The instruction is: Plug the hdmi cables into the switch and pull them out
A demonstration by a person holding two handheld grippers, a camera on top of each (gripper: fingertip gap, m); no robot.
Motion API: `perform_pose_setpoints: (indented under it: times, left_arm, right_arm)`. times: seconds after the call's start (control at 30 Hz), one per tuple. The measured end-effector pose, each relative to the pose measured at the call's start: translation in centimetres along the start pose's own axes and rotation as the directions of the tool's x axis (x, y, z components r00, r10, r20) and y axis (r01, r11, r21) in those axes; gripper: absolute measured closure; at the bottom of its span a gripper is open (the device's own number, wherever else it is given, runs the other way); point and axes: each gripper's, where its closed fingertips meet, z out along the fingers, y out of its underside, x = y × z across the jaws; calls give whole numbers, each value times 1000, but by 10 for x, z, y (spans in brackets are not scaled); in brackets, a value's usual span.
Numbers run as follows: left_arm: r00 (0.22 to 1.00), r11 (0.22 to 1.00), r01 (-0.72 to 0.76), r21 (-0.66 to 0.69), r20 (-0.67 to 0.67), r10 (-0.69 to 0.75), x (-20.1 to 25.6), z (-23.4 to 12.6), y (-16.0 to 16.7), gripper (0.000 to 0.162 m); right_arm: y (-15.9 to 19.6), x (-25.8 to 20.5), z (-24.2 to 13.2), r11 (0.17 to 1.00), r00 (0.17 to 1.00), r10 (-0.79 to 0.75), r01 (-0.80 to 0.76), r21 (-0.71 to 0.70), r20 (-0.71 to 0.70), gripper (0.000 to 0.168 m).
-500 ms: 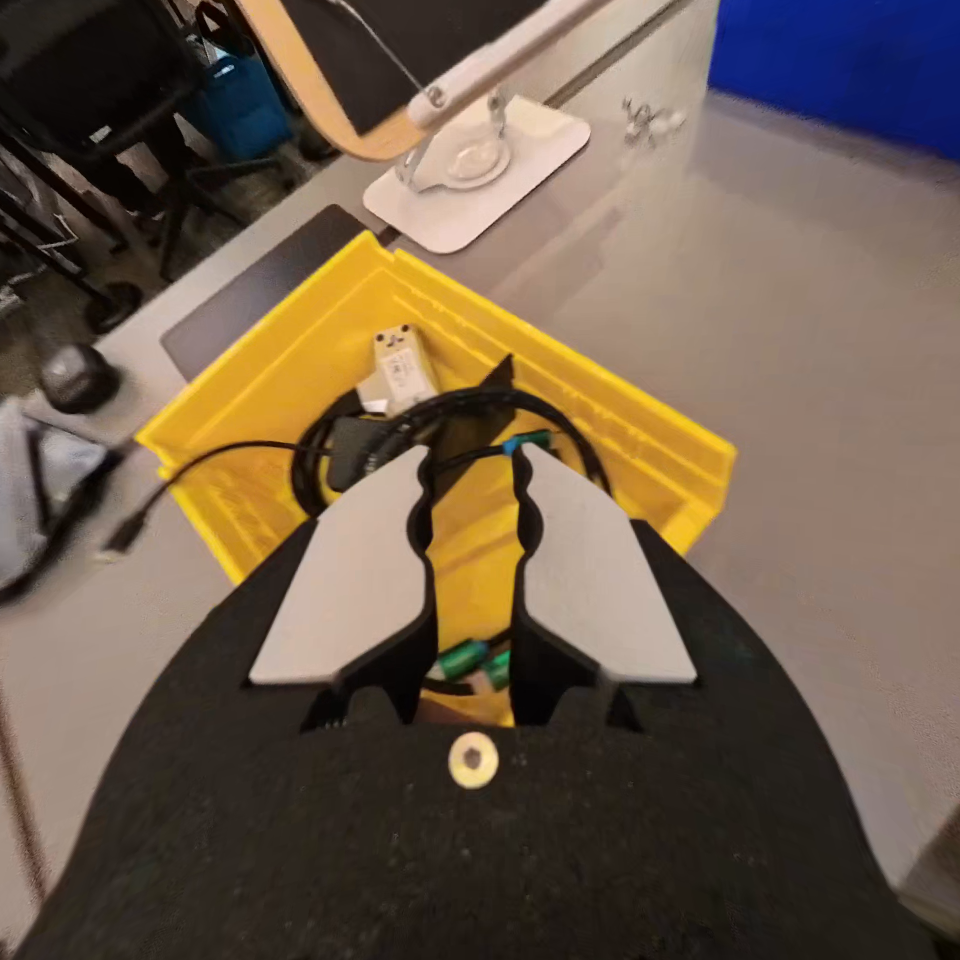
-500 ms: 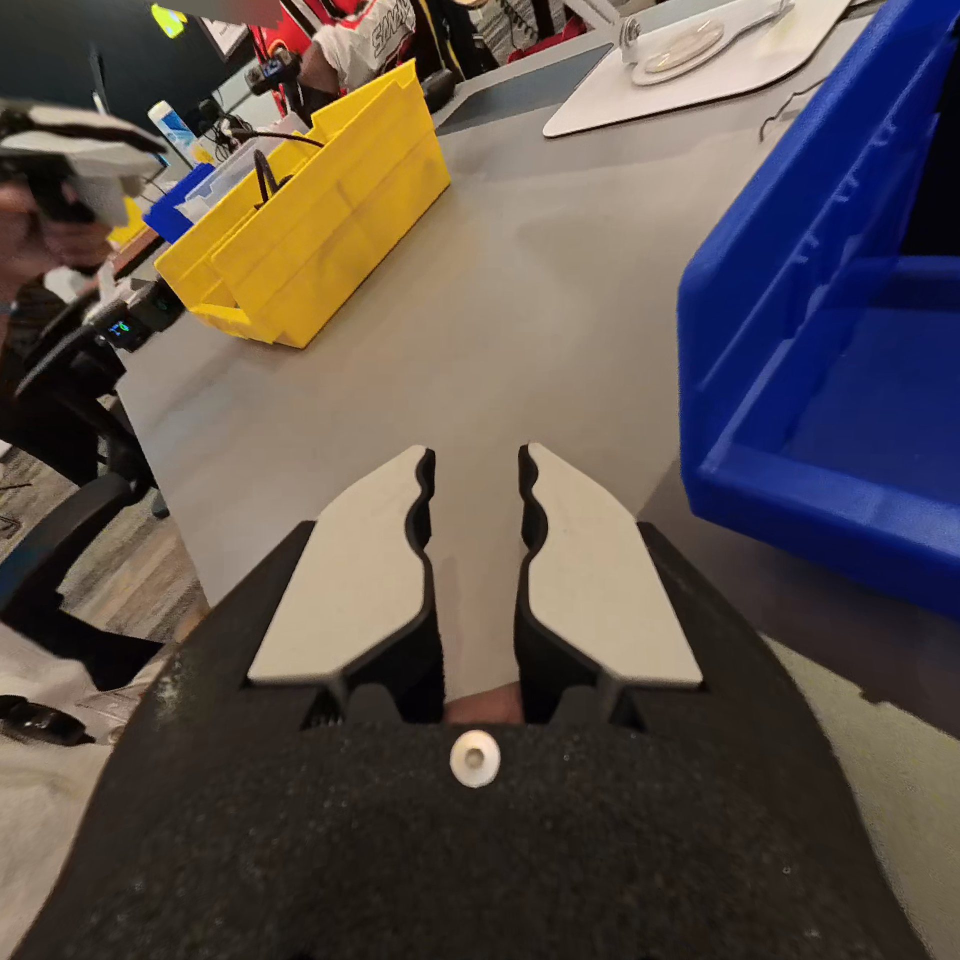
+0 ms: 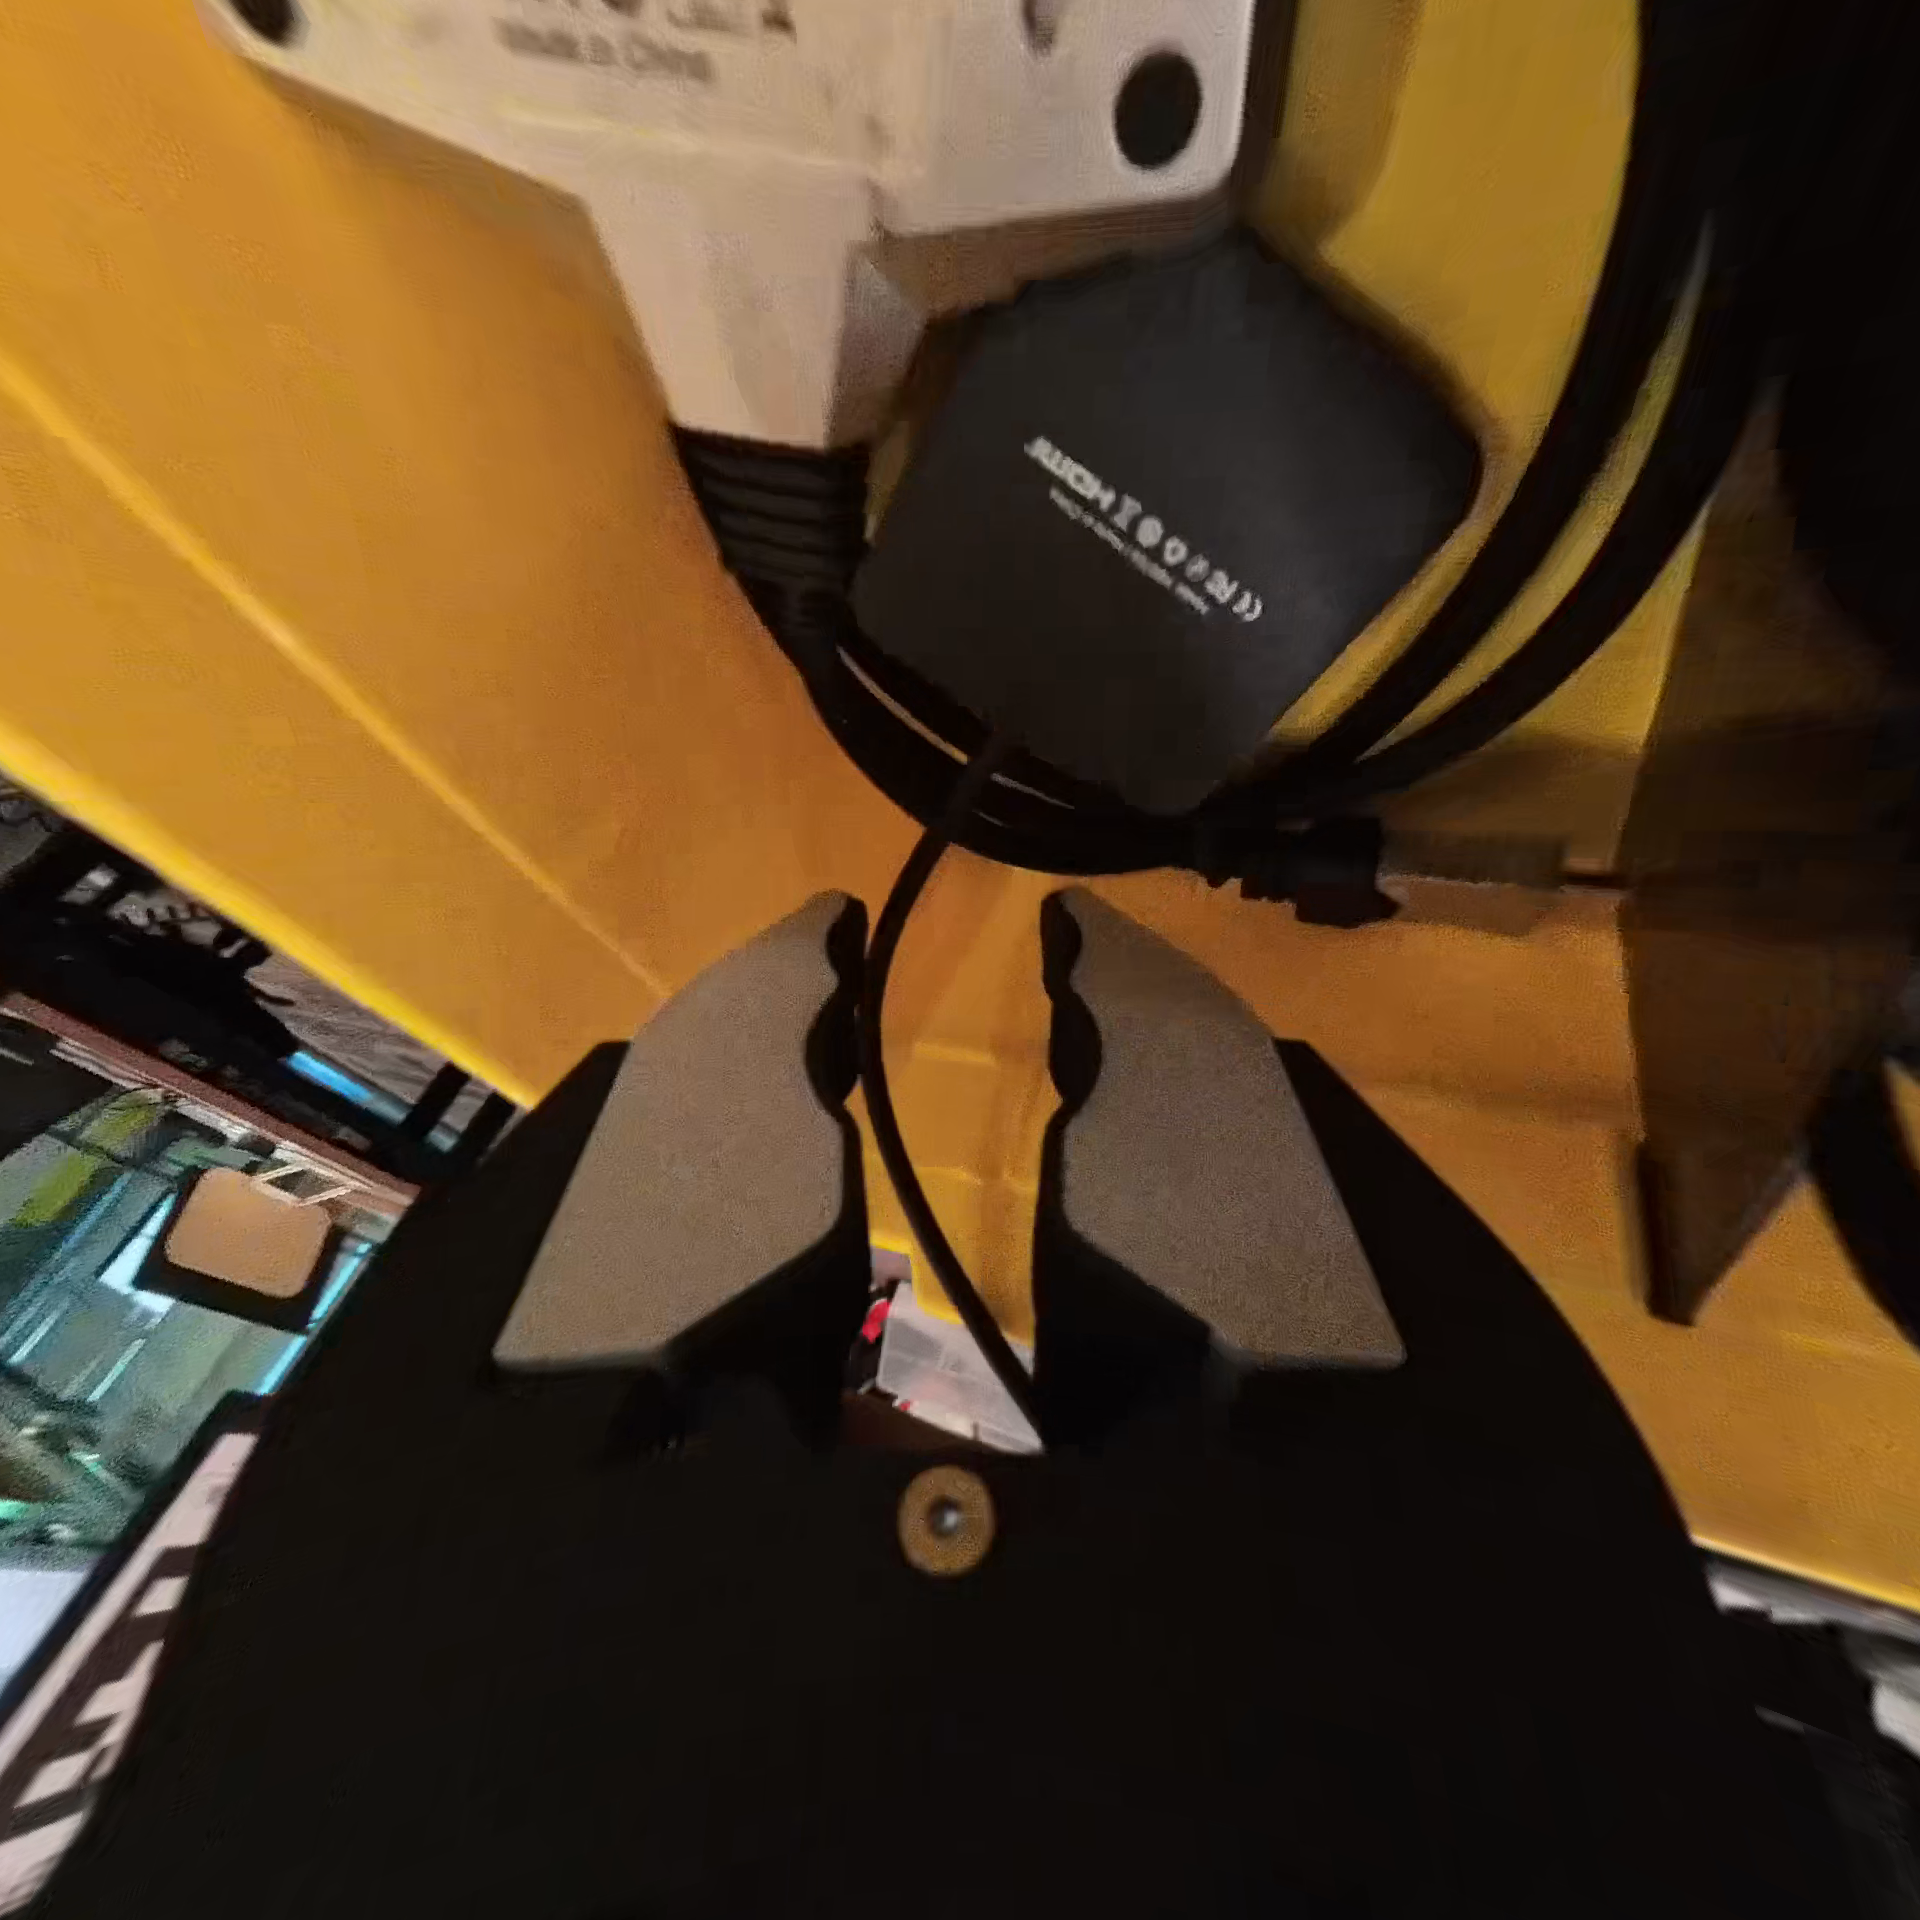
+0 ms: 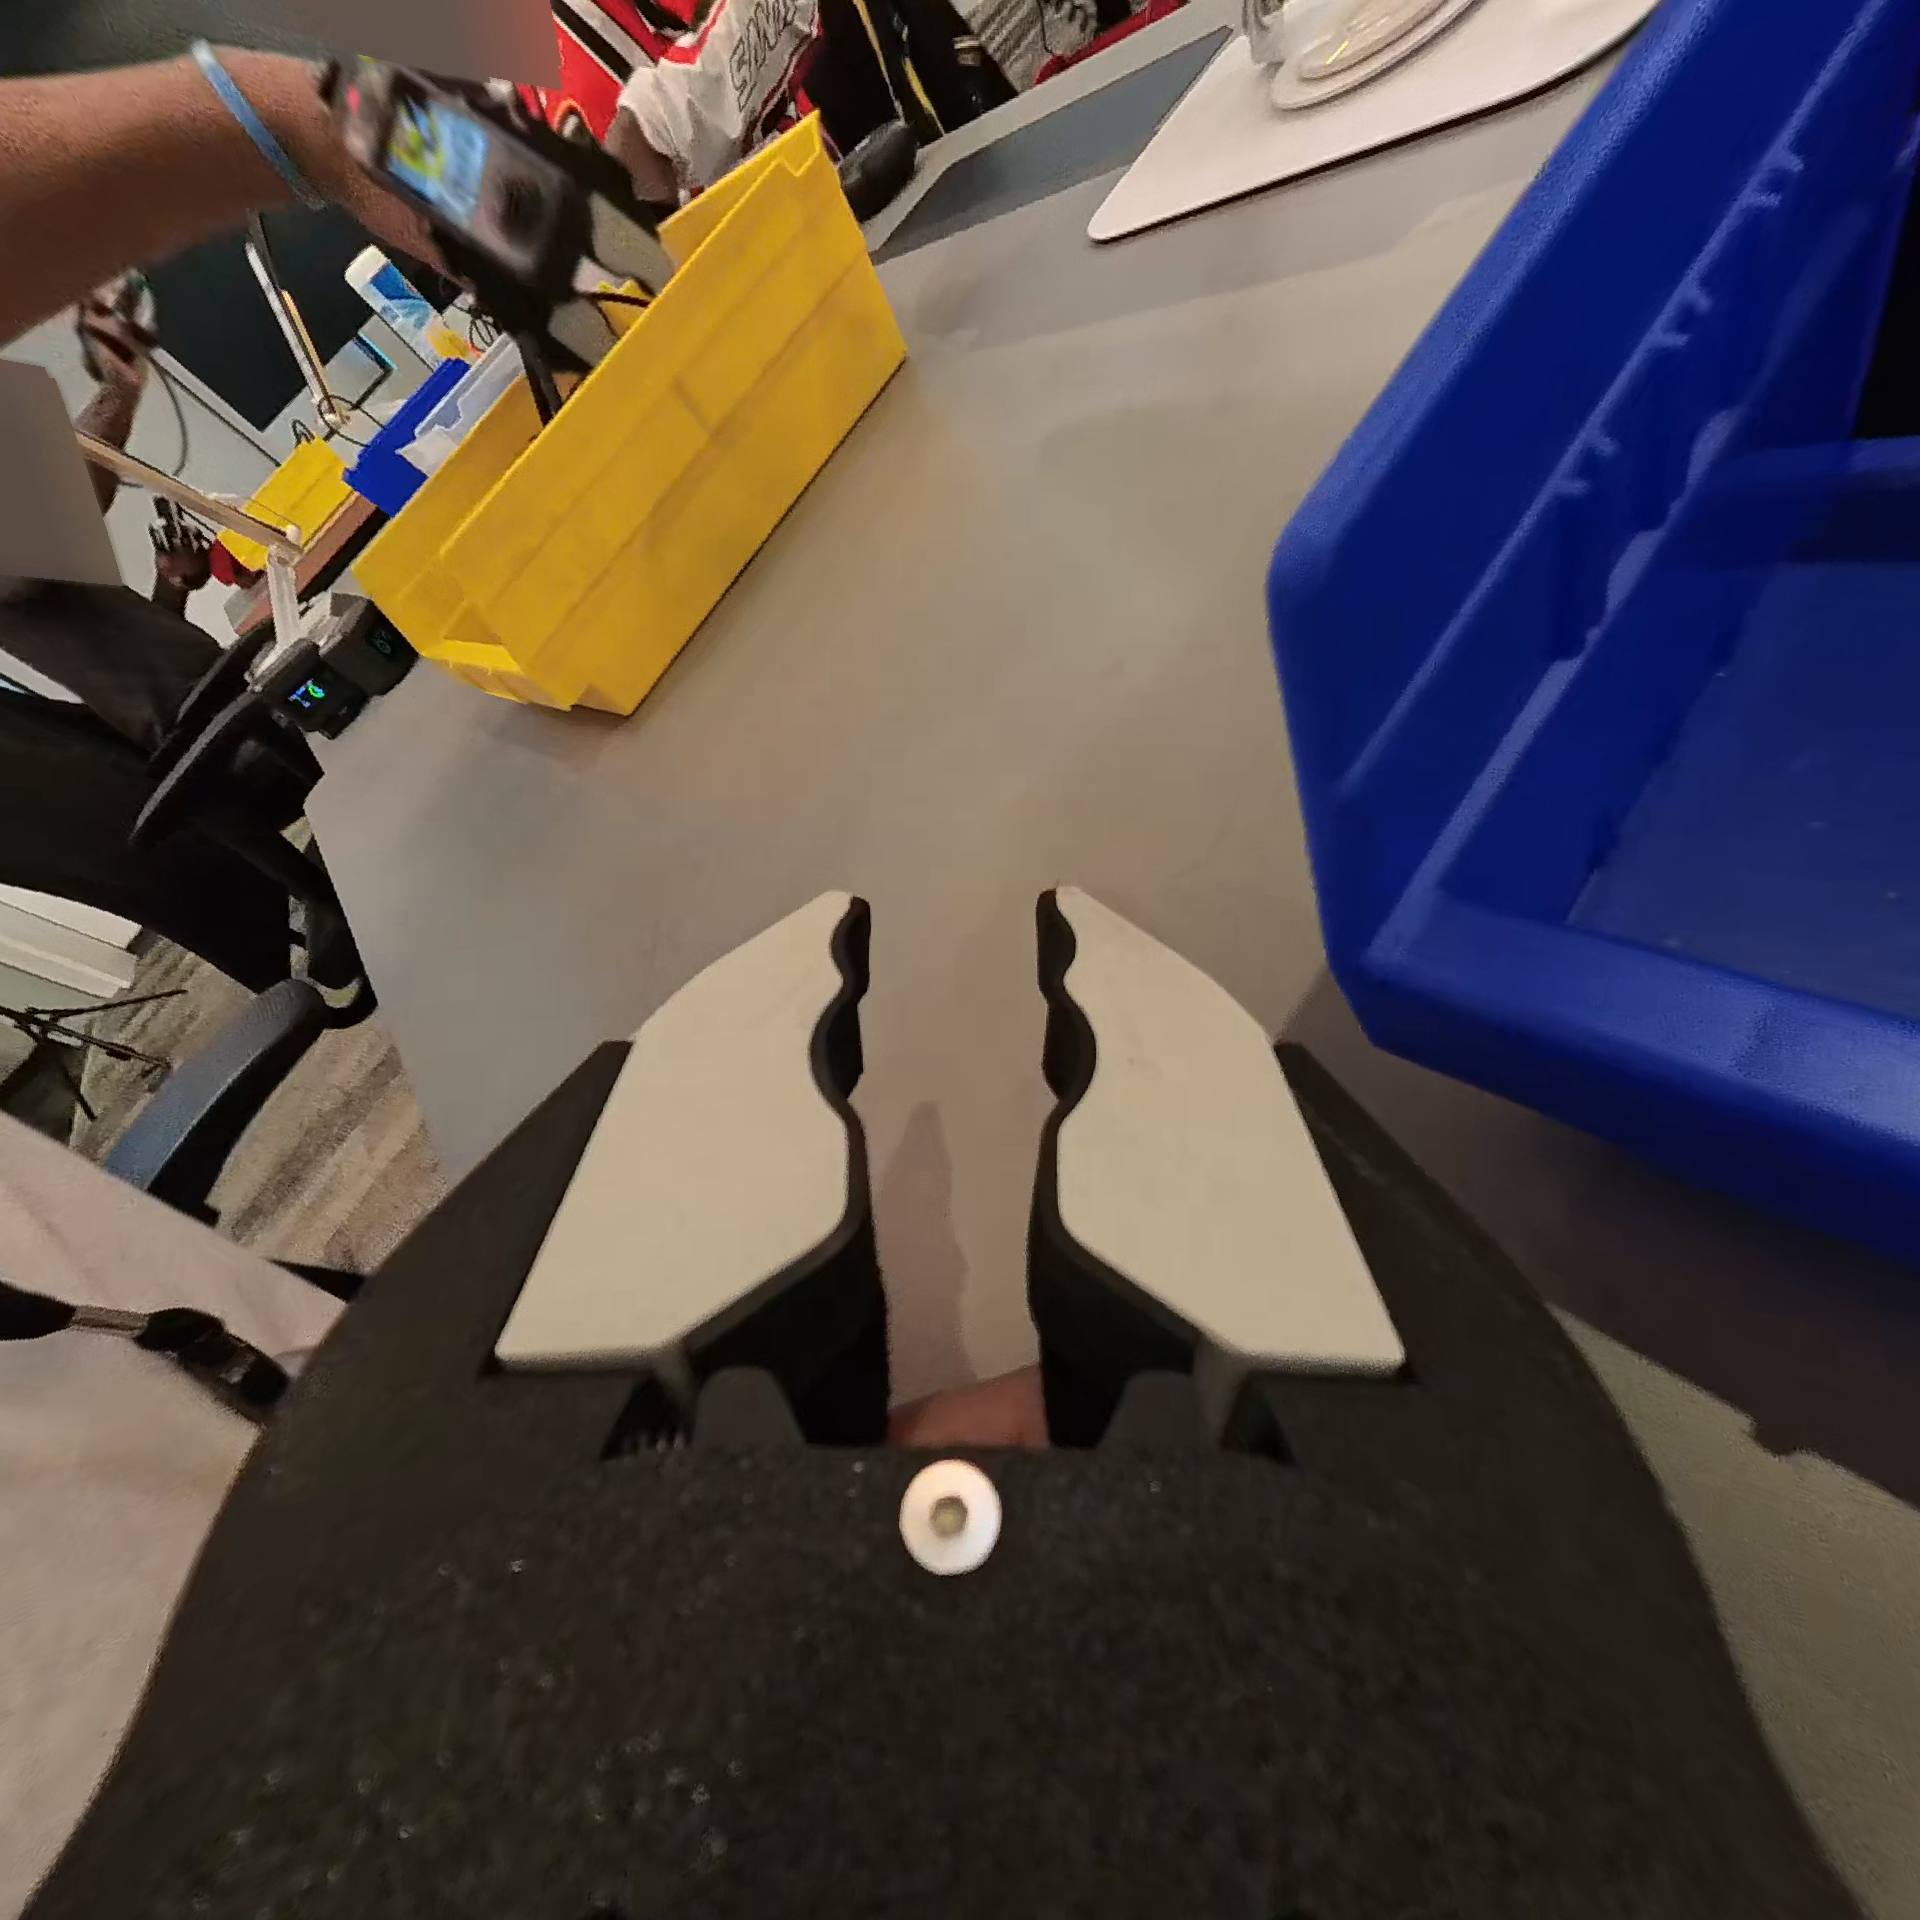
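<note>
In the left wrist view my left gripper (image 3: 951,914) is open and low inside the yellow bin (image 3: 312,520). A thin black cable (image 3: 883,1039) runs between its fingers, ungripped. Just ahead lies the black HDMI switch (image 3: 1164,561), partly under a white device (image 3: 810,156). Coiled black cables (image 3: 1507,623) curve round the switch, with a plug end (image 3: 1299,868) beside my right fingertip. My right gripper (image 4: 951,914) is open and empty over the grey table (image 4: 987,623). In the right wrist view a hand holds the left gripper's camera body (image 4: 457,177) over the yellow bin (image 4: 675,447).
A large blue bin (image 4: 1558,727) stands close on the right of my right gripper. A white mat (image 4: 1299,135) lies at the table's far edge. A dark triangular piece (image 3: 1745,1039) stands in the yellow bin on the right. Office chairs (image 4: 208,831) stand left of the table.
My left gripper has dropped from above the yellow bin down into it, close to the switch, and a thin cable now lies between its fingers. My right gripper has barely moved.
</note>
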Motion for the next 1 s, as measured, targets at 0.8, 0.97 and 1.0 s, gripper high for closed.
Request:
perform_pose_setpoints:
  times: [0.8, 0.97, 1.0]
  left_arm:
    - [848, 917, 380, 123, 349, -399, -23, -75, 60, 159]
    - [688, 678, 611, 407, 149, -710, -17, -116, 34, 159]
    - [663, 630, 630, 455, 107, -741, -15, -126, 22, 159]
  right_arm:
    - [3, -16, 0, 998, 993, 66, -66, -5, 98, 140]
    - [7, -21, -3, 1000, 998, -5, 5, -2, 60, 140]
    - [8, -21, -3, 1000, 998, -25, 25, -3, 51, 140]
